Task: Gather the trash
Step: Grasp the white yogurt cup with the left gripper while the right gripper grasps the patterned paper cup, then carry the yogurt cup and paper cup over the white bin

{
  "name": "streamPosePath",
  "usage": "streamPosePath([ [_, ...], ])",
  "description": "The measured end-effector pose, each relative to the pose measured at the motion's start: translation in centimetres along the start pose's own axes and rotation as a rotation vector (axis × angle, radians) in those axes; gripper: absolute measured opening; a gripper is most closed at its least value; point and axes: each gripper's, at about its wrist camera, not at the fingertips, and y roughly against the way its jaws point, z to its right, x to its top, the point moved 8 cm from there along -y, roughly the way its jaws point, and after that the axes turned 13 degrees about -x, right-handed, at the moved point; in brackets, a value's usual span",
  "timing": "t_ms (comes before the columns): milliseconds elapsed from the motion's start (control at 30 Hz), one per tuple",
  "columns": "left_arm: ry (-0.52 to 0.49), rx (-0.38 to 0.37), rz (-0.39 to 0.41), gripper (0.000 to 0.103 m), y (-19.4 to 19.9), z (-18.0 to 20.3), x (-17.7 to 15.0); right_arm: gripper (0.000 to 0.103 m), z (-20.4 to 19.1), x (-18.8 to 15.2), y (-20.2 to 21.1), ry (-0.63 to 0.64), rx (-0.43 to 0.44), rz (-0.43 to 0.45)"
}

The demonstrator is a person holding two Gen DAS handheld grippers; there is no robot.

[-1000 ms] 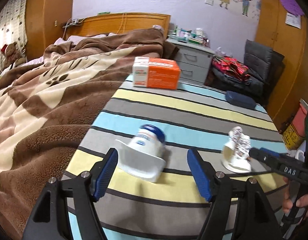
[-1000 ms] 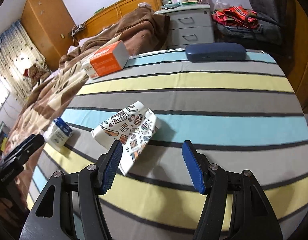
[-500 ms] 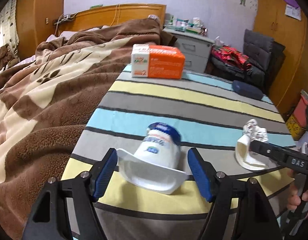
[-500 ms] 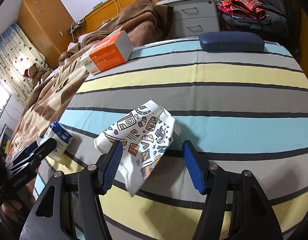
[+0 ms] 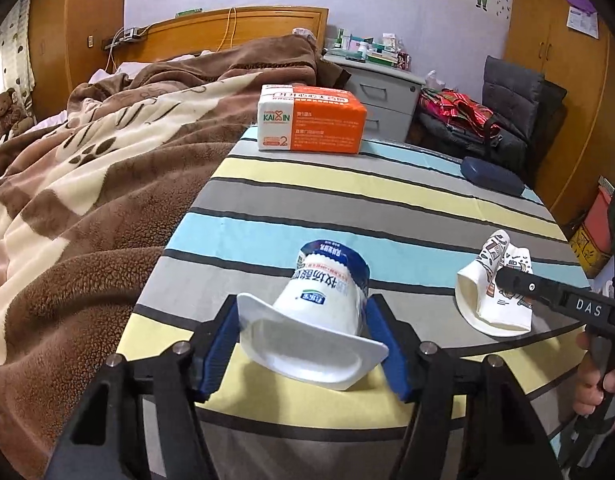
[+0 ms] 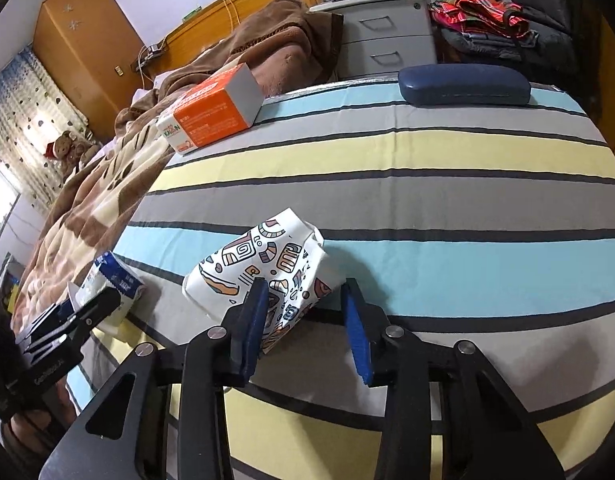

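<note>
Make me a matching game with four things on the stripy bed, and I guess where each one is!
Things:
1. yogurt cup
2. patterned paper cup
3. orange box
4. dark blue case

Places:
A. far edge of the bedspread, near the grey drawers
B. between the left gripper fingers
C. next to the brown blanket
D. between the right gripper fingers

Pairs: 1-B, 2-D, 3-C, 4-A
</note>
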Motion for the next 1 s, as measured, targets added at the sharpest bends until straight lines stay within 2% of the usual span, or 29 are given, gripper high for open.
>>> streamPosePath([
  [500, -0.057, -0.058, 0.021, 0.065, 1.9, 4.8, -0.4, 0.018, -0.4, 0.4, 2.5, -0.011, 0.038, 0.085],
  [1000, -0.158, -0.129, 0.046, 0.065, 4.0, 13.2, -1.0, 0.018, 3.8, 0.1, 7.4, -0.087, 0.007, 0.181],
])
